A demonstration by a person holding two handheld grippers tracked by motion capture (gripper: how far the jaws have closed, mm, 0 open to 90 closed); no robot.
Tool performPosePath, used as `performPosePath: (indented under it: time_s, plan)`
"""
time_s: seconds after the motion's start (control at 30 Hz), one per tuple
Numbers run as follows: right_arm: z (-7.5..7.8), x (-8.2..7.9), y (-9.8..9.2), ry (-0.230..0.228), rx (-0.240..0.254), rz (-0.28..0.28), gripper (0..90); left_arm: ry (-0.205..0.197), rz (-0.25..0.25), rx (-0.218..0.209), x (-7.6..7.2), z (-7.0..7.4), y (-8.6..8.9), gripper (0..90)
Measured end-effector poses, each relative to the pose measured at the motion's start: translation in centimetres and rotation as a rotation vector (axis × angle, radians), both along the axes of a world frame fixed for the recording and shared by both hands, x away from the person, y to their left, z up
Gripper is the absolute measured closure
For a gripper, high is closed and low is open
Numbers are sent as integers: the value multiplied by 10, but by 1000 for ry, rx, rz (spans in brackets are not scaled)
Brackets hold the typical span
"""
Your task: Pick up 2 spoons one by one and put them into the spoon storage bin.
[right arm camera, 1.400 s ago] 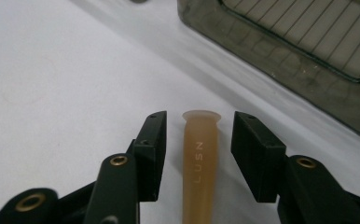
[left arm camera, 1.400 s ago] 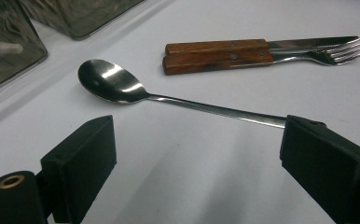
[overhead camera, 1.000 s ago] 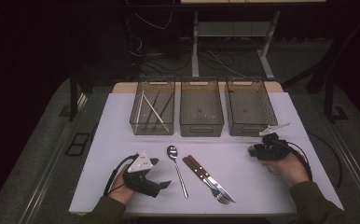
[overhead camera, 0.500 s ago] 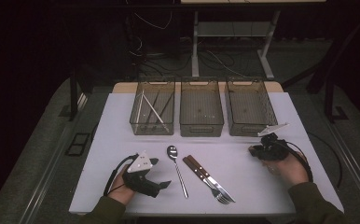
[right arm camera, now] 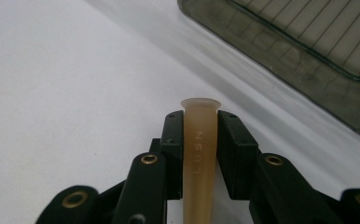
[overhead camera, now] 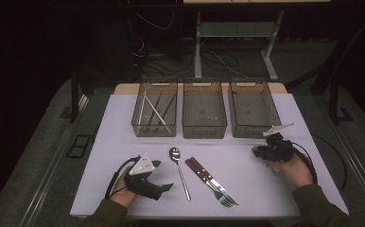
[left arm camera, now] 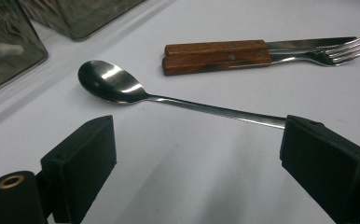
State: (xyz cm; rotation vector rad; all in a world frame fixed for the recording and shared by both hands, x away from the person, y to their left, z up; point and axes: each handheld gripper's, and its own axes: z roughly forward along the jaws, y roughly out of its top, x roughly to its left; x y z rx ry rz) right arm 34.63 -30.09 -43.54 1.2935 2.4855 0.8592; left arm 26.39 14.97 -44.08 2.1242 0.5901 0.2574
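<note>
Between the jaws of the right claw sits a slim tan tube, pressed from both sides by the black pads; raised letters run along it, reading roughly "LUSN", though they are faint. The jaws have just been closing and now clamp the tube, whose flared end sticks out past the jaw tips. In the high view this claw lies at the right end of the white surface, just in front of the right bin.

Three clear bins stand in a row at the far side of the surface. The left bin holds thin pale sticks leaning across it. The middle bin and the right bin have ribbed floors; what they hold cannot be told from here.

In front of the middle bin lie a spoon, bowl toward the bins, and to its right a knife and a fork with brown wooden handles, side by side and touching. No writing can be read on them.

The left claw rests on the surface just left of the spoon, jaws spread wide and gripping nothing; the spoon's handle runs across the gap beyond the jaw tips.
</note>
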Motion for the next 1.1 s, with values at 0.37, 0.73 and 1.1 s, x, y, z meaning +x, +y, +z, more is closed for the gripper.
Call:
performPosePath:
  time_s: [0.37,0.73,1.1]
  plan:
    - [10,-1,0,-5,80,4,736,1,0,2,0,0,0,91]
    - [23,-2,8,-15,115,34,735,2,2,1,0,-1,-1,91]
    - [36,3,23,-18,144,64,735,6,13,-18,-1,-1,-2,91]
